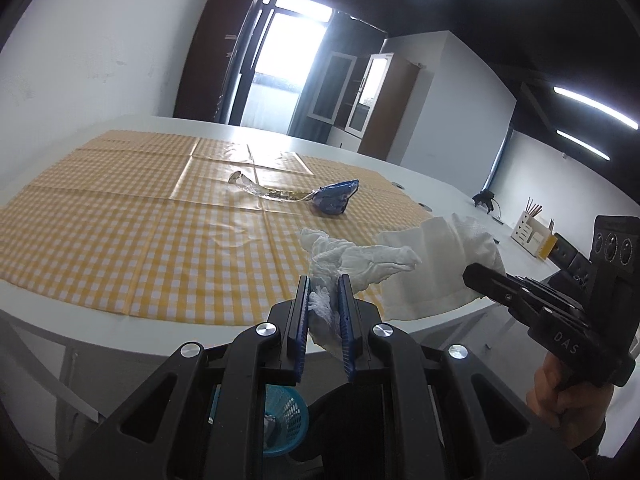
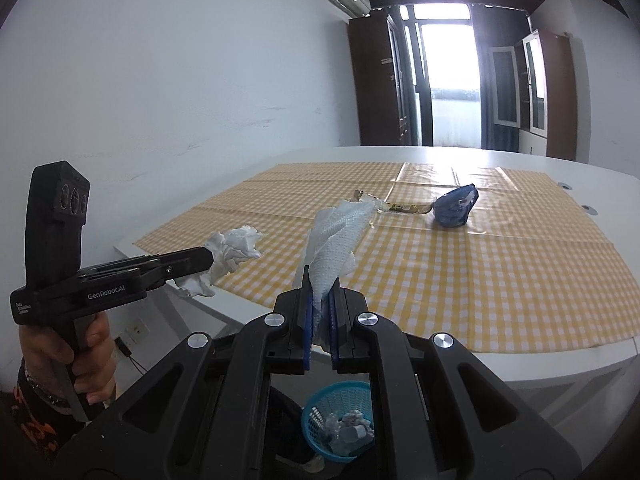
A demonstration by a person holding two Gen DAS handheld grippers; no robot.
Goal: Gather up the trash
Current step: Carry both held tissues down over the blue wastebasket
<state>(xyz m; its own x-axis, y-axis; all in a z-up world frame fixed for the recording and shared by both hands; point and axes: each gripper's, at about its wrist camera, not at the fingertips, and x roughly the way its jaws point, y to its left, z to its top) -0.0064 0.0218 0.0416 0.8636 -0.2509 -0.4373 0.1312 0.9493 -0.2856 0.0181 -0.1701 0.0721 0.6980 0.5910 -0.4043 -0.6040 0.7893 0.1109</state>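
In the right wrist view, far left, a hand [image 2: 76, 364] grips the handle of the left gripper [image 2: 208, 258], whose side reads "GenRobot.AI", with smaller print, "Data Acquisition System", at its rear. Its fingers are clamped on a crumpled white tissue [image 2: 232, 252], held in the air just off the near corner of the tabletop [image 2: 500, 364]. Toward the middle, the right gripper [image 2: 322, 292] has its fingers pressed together on a white paper towel [image 2: 336, 240] that stands up from them. Below it, on the floor, a blue basket [image 2: 320, 400] holds scraps of trash. Further right, on the yellow checked cloth [image 2: 480, 280], lie a clear wrapper [image 2: 394, 205] with print too small to read and, touching its right end, a crumpled blue bag [image 2: 456, 209]. In the left wrist view, the right gripper's body shows the letters "DAS" [image 1: 565, 343]. A white holder with sticks [image 1: 530, 229] stands on the tabletop's far right; its markings cannot be read.
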